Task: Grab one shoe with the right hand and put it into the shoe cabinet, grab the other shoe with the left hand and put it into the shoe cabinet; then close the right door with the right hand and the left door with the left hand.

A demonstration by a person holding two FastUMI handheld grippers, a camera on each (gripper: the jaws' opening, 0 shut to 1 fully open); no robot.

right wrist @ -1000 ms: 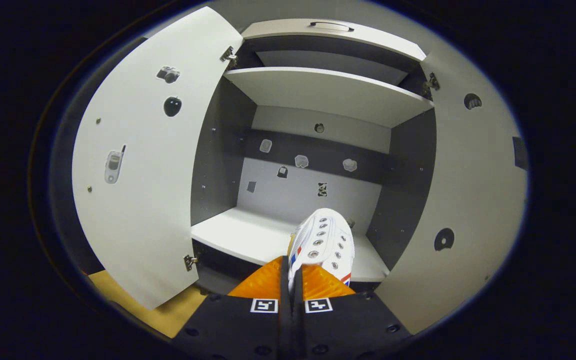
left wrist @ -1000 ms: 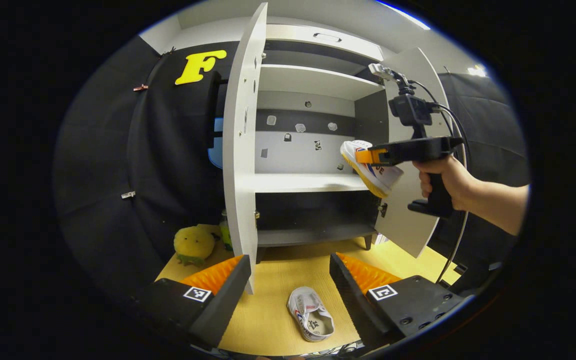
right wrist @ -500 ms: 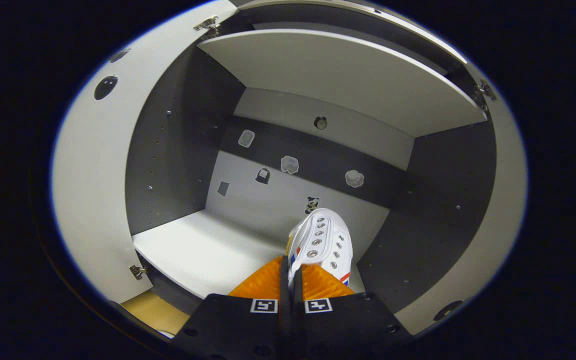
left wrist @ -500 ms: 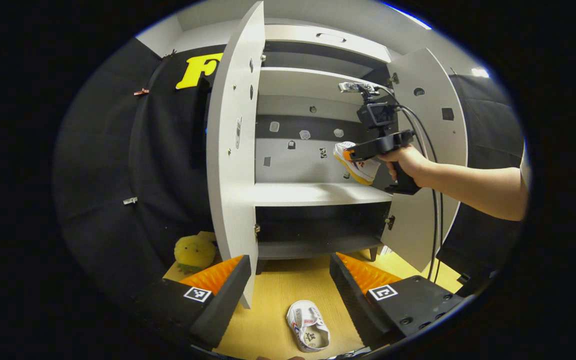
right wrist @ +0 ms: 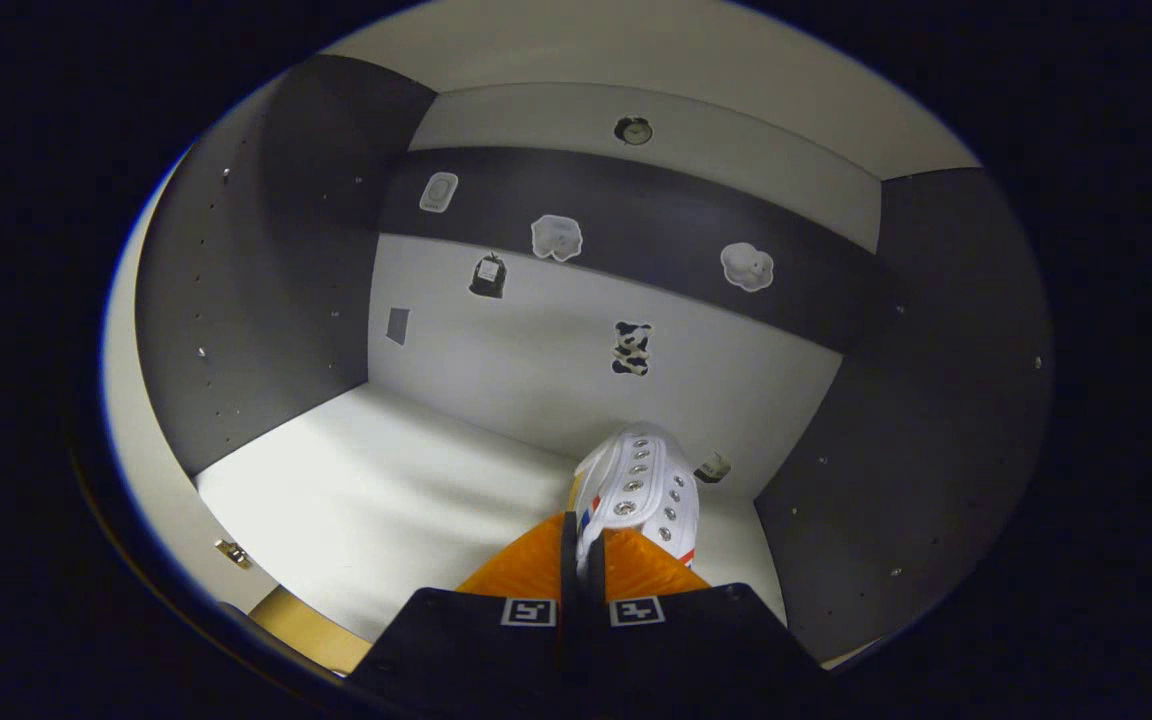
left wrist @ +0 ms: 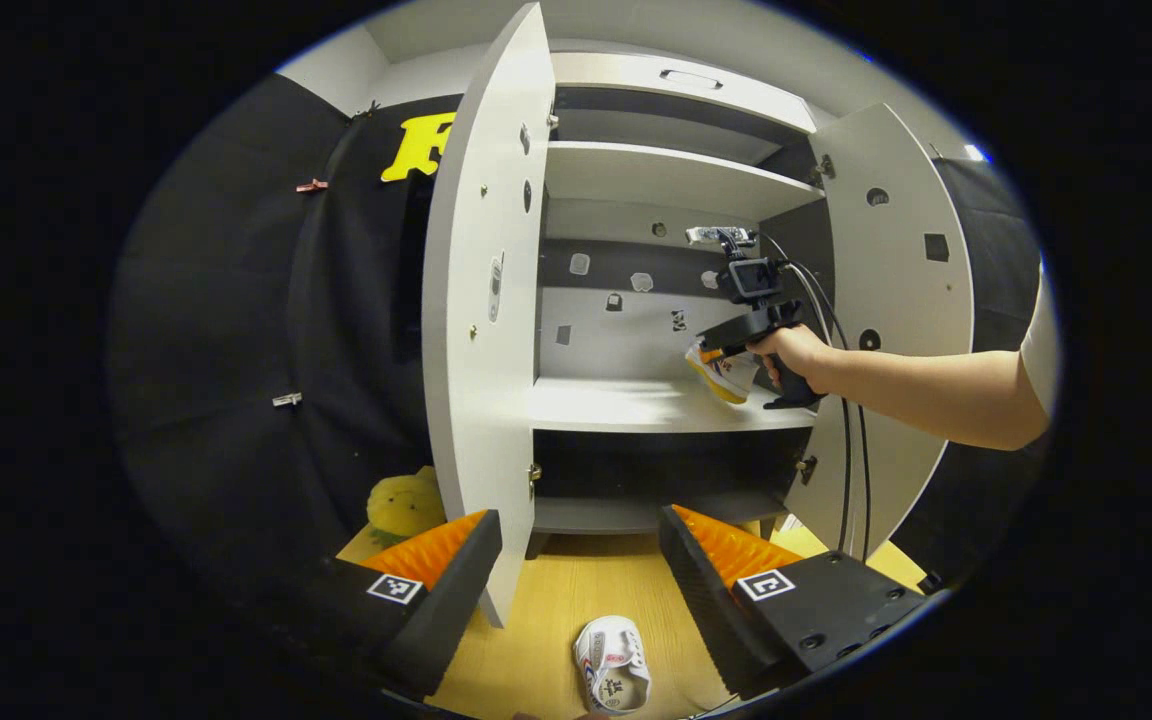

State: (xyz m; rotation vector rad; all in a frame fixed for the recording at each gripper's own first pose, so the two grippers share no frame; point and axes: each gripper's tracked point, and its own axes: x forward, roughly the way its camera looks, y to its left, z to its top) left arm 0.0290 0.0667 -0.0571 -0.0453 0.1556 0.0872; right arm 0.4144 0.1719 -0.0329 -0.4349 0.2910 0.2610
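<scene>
**First shoe over the cabinet's middle shelf, second shoe waiting on the floor**

The right gripper (right wrist: 581,560) is clamped on the rear edge of a white shoe (right wrist: 641,480), its fingers nearly touching with the thin upper pinched between them. That hold lets the toe lead into the shoe cabinet (left wrist: 671,175); the shoe hangs toe-down and tilted, close over the middle shelf (right wrist: 386,500) near the cabinet's right inner wall. Whether its sole touches the shelf I cannot tell. In the left gripper view the hand (left wrist: 791,352) holding that gripper is well inside the cabinet, forearm stretched level from the right, past the right door (left wrist: 901,290), which stands wide so the reach is clear.

The left gripper (left wrist: 581,560) hangs open and empty in front of the cabinet, pointed at its opening. The other shoe (left wrist: 614,677) lies on the wooden floor in front of the cabinet, between and below the spread fingers, probably the next thing to fetch. The left door (left wrist: 481,300) is swung out edge-on.
</scene>
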